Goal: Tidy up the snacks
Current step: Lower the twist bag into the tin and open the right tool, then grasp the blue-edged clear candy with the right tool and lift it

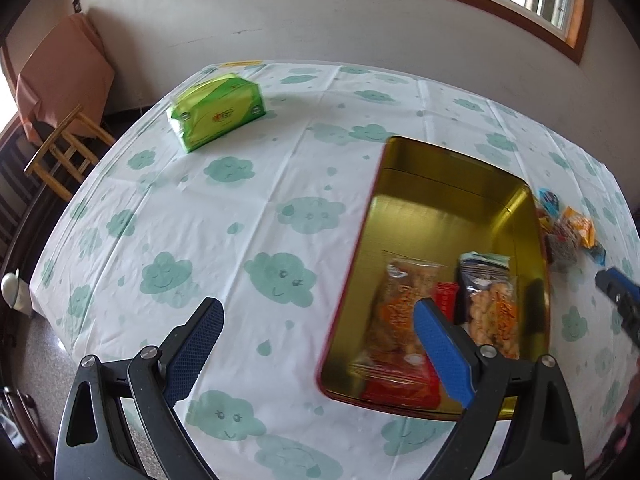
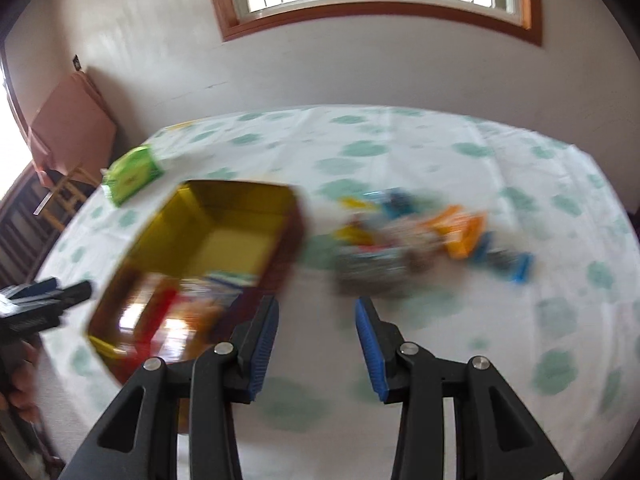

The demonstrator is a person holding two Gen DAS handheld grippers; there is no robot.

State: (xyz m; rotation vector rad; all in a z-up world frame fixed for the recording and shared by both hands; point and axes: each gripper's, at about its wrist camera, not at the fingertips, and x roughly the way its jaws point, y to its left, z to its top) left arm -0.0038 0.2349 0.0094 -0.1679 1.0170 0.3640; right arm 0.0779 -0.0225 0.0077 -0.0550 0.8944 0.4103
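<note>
Both tongs are empty with their jaws spread: the left tongs [image 1: 316, 344] hang over the near left edge of the tin [image 1: 540, 248], and the right tongs [image 2: 316, 344] hover above bare tabletop [image 2: 460, 360], pointed toward the loose snack pile [image 2: 420, 240]. Inside the tin two bags of crackers [image 1: 404, 308] already lie flat at the near end, with a small red packet [image 1: 446, 298] between them; the far half of the tin shows bare gold metal. More packets wait on the cloth just to the right of the tin. The right wrist view is smeared, so single packets in the pile cannot be told apart.

The step in hand looks like fetching the next packet with the right tongs. To do it well, pick one packet at the near edge of the pile, pinch it by its crimped seam rather than the puffed middle, and lay it in the empty far half.
</note>
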